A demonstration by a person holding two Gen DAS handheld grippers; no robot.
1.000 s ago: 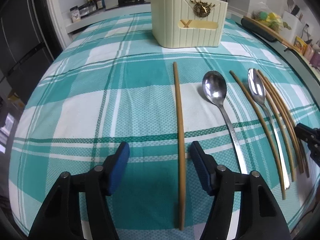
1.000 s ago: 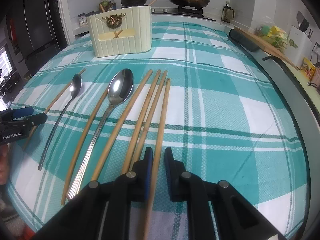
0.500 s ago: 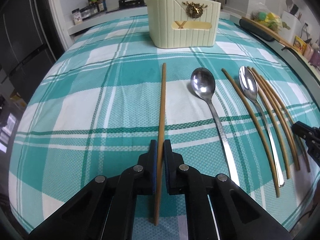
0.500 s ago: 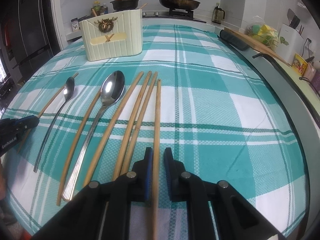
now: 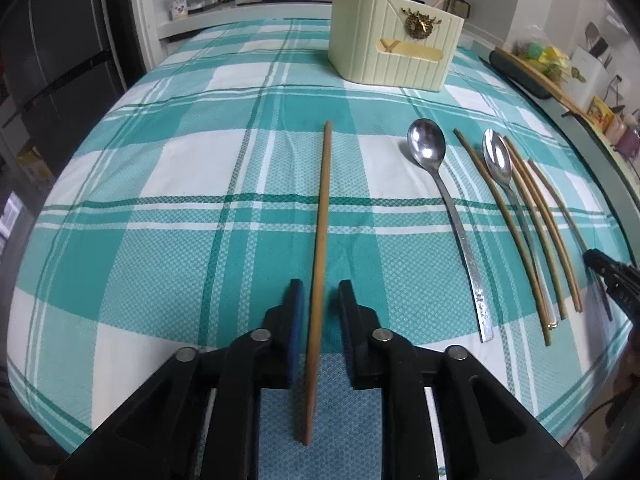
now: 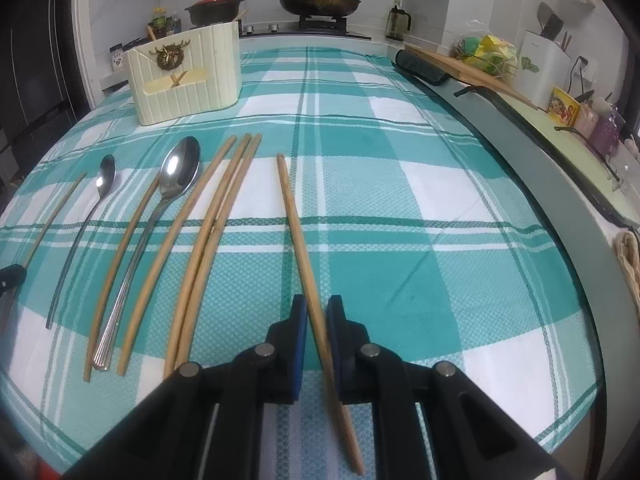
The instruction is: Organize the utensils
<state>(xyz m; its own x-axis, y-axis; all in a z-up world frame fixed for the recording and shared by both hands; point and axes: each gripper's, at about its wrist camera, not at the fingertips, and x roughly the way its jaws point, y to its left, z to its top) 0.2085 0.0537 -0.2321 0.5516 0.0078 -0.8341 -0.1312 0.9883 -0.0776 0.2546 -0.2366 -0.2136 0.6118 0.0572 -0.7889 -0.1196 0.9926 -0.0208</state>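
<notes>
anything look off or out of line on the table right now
Nothing spilled or damaged. One wooden chopstick, clamped in the right gripper, angles away from the parallel row of chopsticks and steel spoons. Another chopstick sits loose between the opening left gripper jaws.

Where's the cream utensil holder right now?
The cream utensil holder stands upright at the table's far end, before the stove; upper right in the left wrist view, upper left in the right.
</notes>
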